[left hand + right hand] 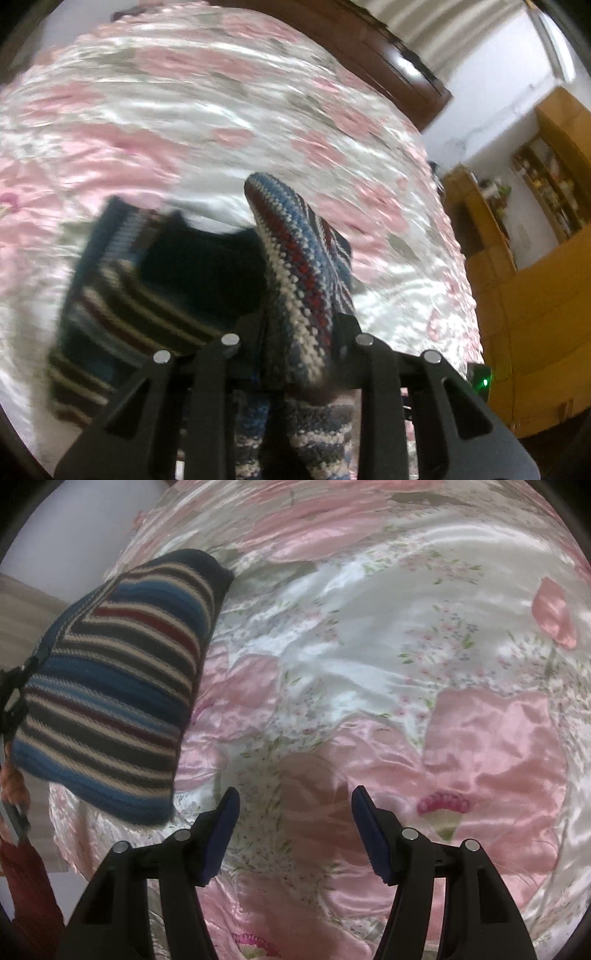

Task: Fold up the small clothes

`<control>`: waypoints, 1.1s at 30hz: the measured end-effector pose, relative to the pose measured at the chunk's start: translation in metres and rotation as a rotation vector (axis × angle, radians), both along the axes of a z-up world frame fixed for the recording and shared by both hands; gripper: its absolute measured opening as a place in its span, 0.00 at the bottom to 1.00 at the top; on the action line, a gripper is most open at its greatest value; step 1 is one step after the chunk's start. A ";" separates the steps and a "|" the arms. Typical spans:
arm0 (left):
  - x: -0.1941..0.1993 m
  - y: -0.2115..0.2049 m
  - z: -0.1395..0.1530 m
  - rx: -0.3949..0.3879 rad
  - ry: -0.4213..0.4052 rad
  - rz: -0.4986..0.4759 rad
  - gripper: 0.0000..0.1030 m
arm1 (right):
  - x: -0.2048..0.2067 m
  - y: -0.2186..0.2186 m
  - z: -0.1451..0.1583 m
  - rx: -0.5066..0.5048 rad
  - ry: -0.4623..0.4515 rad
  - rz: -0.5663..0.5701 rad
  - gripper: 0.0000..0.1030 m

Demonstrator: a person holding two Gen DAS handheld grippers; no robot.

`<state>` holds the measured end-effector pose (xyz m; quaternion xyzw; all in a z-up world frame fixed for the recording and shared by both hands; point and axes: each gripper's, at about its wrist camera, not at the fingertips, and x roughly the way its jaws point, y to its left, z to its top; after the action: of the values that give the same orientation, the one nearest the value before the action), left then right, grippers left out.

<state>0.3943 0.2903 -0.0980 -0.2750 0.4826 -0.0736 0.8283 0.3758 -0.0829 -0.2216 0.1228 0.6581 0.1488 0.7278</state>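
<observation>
The left tongs (pixel 299 343) pinch a fold of the striped knit garment (pixel 295 266), lifting that edge clear of the bed so it can be carried over the rest of the piece. The right-wrist view shows the garment hanging off to the left above the bed edge. The right tongs (pixel 295 830) are spread and hold nothing, hovering over the bedspread (pixel 406 664). This is slippery-looking satin, white with pink flowers, lightly wrinkled. Wooden shelving (pixel 535 221) and a white wall lie beyond.

Striped knit garment (pixel 110 686), blue, red, cream, lifted over bedspread
</observation>
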 end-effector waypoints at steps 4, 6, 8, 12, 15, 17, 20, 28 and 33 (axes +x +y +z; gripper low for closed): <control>-0.002 0.049 -0.006 0.059 0.012 0.058 0.23 | 0.001 0.014 -0.002 -0.002 -0.001 0.032 0.62; -0.003 0.072 -0.014 0.070 0.032 0.089 0.22 | 0.001 0.019 -0.003 -0.007 -0.003 0.046 0.62; -0.001 0.088 -0.022 0.077 0.047 0.104 0.21 | 0.001 0.023 -0.005 -0.008 0.000 0.056 0.63; -0.003 0.113 -0.047 0.079 0.086 0.128 0.20 | 0.000 0.030 -0.008 -0.016 0.009 0.072 0.64; -0.005 0.114 -0.069 0.084 0.132 0.121 0.20 | -0.001 0.037 -0.011 -0.026 0.012 0.096 0.65; -0.005 0.108 -0.081 0.091 0.157 0.098 0.21 | -0.003 0.043 -0.013 -0.031 0.013 0.113 0.66; -0.009 0.111 -0.090 0.065 0.189 0.101 0.29 | -0.004 0.048 -0.014 -0.034 0.019 0.123 0.67; -0.057 0.110 -0.059 0.038 0.190 0.084 0.72 | -0.007 0.061 -0.003 -0.039 -0.003 0.153 0.69; -0.086 0.092 -0.057 0.065 0.210 0.045 0.78 | -0.013 0.078 0.005 -0.026 -0.019 0.183 0.71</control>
<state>0.3084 0.3822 -0.1548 -0.2650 0.5626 -0.0101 0.7830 0.3631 -0.0050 -0.2166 0.0514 0.6614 0.2072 0.7190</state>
